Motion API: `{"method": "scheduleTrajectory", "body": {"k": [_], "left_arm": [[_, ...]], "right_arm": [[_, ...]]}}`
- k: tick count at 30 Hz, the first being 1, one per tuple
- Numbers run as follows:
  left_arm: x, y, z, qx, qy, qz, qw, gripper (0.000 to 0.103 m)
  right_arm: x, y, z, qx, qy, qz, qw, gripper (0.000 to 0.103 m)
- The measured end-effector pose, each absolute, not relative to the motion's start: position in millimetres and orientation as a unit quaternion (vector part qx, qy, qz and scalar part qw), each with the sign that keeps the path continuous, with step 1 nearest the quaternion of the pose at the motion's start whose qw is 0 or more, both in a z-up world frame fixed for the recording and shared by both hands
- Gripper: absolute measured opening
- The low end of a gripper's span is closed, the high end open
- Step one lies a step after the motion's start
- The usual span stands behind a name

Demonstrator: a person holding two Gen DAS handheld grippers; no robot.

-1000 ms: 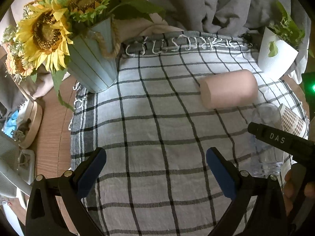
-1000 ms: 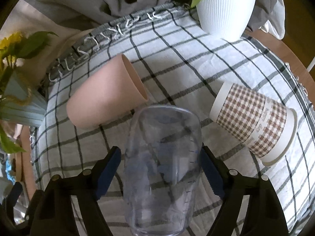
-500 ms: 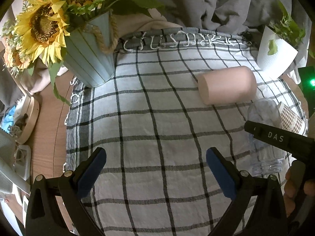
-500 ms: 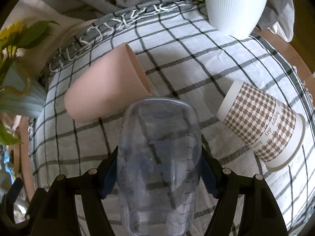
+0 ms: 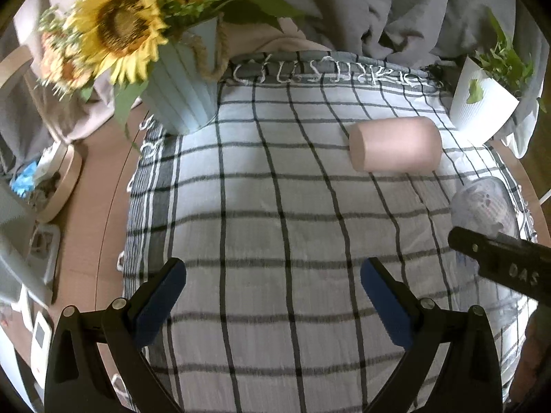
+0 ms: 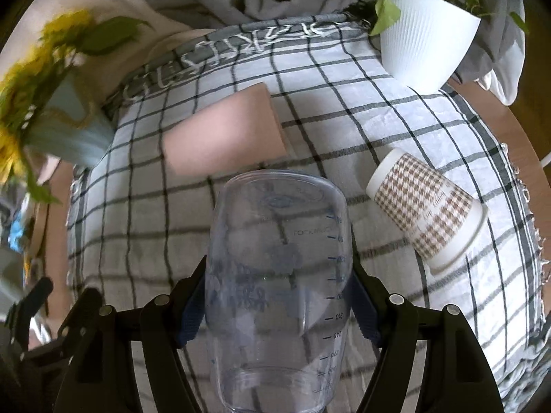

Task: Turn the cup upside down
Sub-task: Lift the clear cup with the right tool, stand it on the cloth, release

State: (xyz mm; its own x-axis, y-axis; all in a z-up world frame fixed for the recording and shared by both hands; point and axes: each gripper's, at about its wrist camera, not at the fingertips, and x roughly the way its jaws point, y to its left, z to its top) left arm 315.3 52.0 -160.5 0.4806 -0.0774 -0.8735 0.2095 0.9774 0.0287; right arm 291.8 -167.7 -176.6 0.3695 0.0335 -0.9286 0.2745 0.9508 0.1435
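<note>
clear plastic cup (image 6: pixel 279 275) clamped between the right gripper's (image 6: pixel 277 304) blue pads.
left gripper (image 5: pixel 272 296) spread wide, holding nothing, above the checked cloth (image 5: pixel 275 206).

Clear glossy plastic cup (image 6: pixel 279 275) (printed scale); matt pink cup (image 6: pixel 224 137); paper houndstooth cup (image 6: pixel 427 213); woven checked cloth (image 5: pixel 275 223).
</note>
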Motion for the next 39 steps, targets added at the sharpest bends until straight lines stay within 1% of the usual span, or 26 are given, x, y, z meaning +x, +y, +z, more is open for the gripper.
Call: {"method": "scheduleTrajectory", "body": {"k": [8,16,30,39], "left_arm": [[282,59,-165,0.063,0.518,-0.058,0.851,0.103],[263,60,-177,0.069,0.533,-0.036,0.843,0.103],[254,65,-194,0.068,0.554,-0.006,0.83,0.103],[254,66,-197,0.068,0.557,-0.005,0.828,0.103]], "right_arm": [[257,-147,-170,0.112,0.569,-0.049,0.814,0.072],[238,-132,-187,0.076,0.592,-0.027,0.802,0.072],[238,-126,-218,0.058,0.609,0.003,0.791,0.072],[238,-124,-219,0.053,0.607,0.0,0.793,0.073]]}}
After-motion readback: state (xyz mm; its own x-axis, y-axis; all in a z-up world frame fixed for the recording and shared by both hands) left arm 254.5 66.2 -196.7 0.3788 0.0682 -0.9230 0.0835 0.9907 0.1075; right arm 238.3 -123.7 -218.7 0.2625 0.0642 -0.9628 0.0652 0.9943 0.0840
